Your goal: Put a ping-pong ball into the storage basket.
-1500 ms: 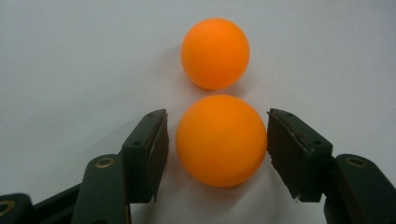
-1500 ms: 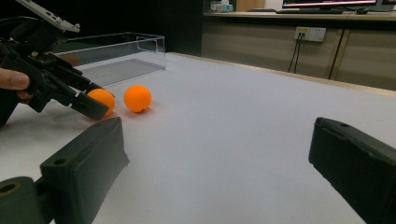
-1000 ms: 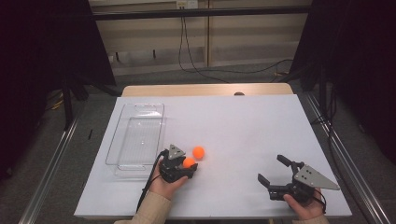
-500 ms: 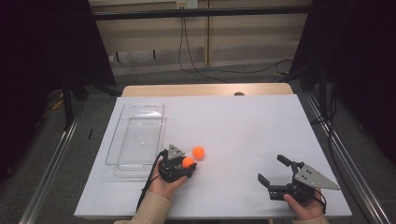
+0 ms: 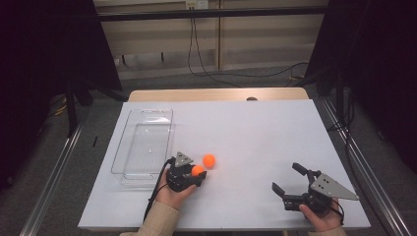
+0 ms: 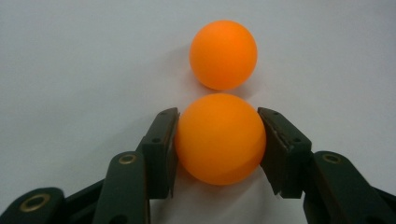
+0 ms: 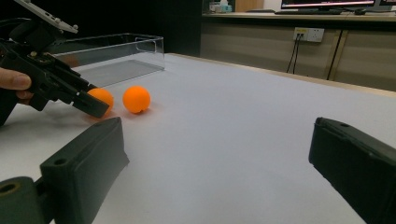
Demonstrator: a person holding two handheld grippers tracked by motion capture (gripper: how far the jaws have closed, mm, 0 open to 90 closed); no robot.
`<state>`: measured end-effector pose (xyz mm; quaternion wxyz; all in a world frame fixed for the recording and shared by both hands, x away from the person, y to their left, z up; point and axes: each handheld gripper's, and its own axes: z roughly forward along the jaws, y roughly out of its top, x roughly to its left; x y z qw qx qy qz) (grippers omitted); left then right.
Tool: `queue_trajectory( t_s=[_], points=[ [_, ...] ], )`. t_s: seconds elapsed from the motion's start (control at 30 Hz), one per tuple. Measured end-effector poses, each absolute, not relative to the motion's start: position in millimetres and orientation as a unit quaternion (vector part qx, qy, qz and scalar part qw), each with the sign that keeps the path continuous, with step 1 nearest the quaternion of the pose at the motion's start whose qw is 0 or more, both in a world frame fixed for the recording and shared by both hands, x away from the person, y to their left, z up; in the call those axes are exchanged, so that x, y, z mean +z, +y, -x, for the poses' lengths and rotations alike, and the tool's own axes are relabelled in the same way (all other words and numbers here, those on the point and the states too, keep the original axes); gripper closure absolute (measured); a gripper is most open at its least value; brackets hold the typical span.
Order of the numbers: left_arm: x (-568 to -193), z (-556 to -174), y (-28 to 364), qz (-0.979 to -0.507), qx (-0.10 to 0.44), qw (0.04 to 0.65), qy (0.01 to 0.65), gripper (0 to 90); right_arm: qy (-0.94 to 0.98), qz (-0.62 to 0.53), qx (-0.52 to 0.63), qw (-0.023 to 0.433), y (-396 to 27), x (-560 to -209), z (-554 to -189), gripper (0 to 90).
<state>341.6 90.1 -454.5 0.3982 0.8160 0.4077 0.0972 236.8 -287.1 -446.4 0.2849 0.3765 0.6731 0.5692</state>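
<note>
While left gripper (image 6: 217, 135) fingers, just closing, pinch near orange ball (image 6: 219, 138) on tabletop (image 5: 255, 132), second ball (image 6: 223, 53) sits just beyond; right gripper (image 5: 294, 183) fingers spread, nothing between.

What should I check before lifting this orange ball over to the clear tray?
1. Grip: left gripper has just closed on the near ball, pads on both sides. Ok.
2. Grip centred on the ball: ok.
3. Second ball clear of the jaws: close ahead but apart. Ok.
4. Clear tray ready: nothing inside, right beside the left hand. Ok.
5. Right gripper out of the way: open, holding nothing, far across the table. Ok.
6. Grip firm enough to lift: cannot tell.
</note>
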Motion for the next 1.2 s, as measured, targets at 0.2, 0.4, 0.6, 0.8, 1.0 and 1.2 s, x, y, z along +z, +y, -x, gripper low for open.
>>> queue_trajectory(
  t_s=[0.2, 0.4, 0.6, 0.8, 1.0, 1.2],
  points=[
    [-454, -342, 91, -0.814, 0.089, 0.402, 0.411, 50.8, 0.673, -0.377, 0.57, 0.284, -287, -446, -237, 3.1],
    [-453, -342, 91, -0.814, 0.082, 0.402, 0.411, 50.8, 0.673, -0.376, 0.569, 0.285, -287, -446, -237, 3.1],
    [-452, -343, 92, -0.812, 0.08, 0.405, 0.413, 50.8, 0.673, -0.376, 0.57, 0.284, -287, -446, -237, 3.1],
    [-449, -343, 93, -0.81, 0.077, 0.408, 0.415, 50.8, 0.673, -0.375, 0.57, 0.285, -287, -446, -237, 3.1],
    [-443, -343, 94, -0.809, 0.08, 0.411, 0.413, 50.8, 0.673, -0.376, 0.57, 0.284, -287, -446, -237, 3.1],
    [-438, -344, 97, -0.808, 0.076, 0.413, 0.414, 50.8, 0.674, -0.375, 0.57, 0.284, -287, -446, -237, 3.1]
  ],
)
